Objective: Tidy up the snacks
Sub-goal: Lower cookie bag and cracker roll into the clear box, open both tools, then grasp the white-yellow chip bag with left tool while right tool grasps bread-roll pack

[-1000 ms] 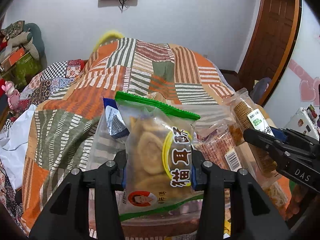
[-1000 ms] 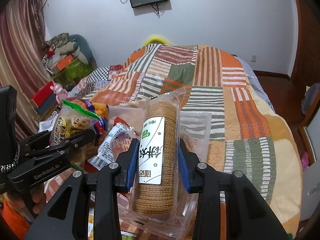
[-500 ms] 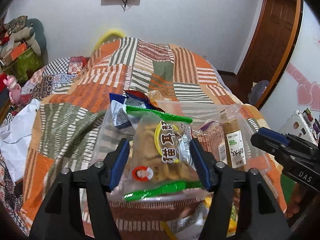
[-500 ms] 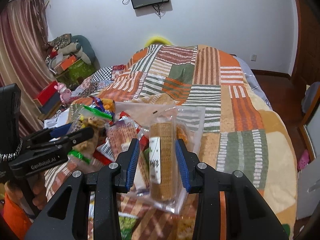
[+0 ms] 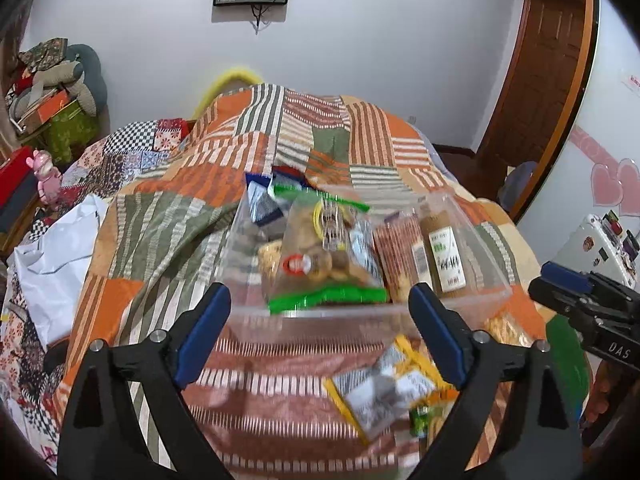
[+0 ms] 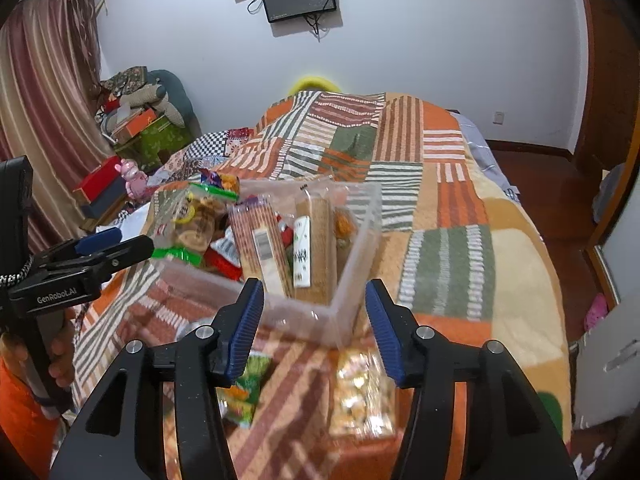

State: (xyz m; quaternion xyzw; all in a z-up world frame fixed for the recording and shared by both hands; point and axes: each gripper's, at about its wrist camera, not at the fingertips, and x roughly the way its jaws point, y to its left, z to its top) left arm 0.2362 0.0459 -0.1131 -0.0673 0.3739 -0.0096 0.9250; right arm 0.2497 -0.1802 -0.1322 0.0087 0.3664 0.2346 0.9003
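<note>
Your left gripper (image 5: 320,334) stood wide apart with nothing between its blue pads; its jaws had just been opening, and the green-edged bag of round biscuits (image 5: 324,256) lay loose in the clear plastic box (image 5: 472,224) ahead of it. Your right gripper (image 6: 314,326) was also released, its jaws having just been opening, and no pad touched anything. The tall sleeve of brown crackers (image 6: 314,236) with the white label stood nearly upright in the box (image 6: 356,248), leaning against its right-hand wall, just beside a red-striped pack of wafers (image 6: 260,240).

The box sat on the patchwork quilt (image 6: 448,208) covering the bed, and it held several other packets behind and between those three; what they were could not be made out.

Outside the box, nearer to you, some snacks lay on the quilt: a yellow-bordered packet (image 5: 384,392) in the left view, and a green packet (image 6: 244,388) and a clear bag of golden pieces (image 6: 362,392) in the right view, all blurred.
</note>
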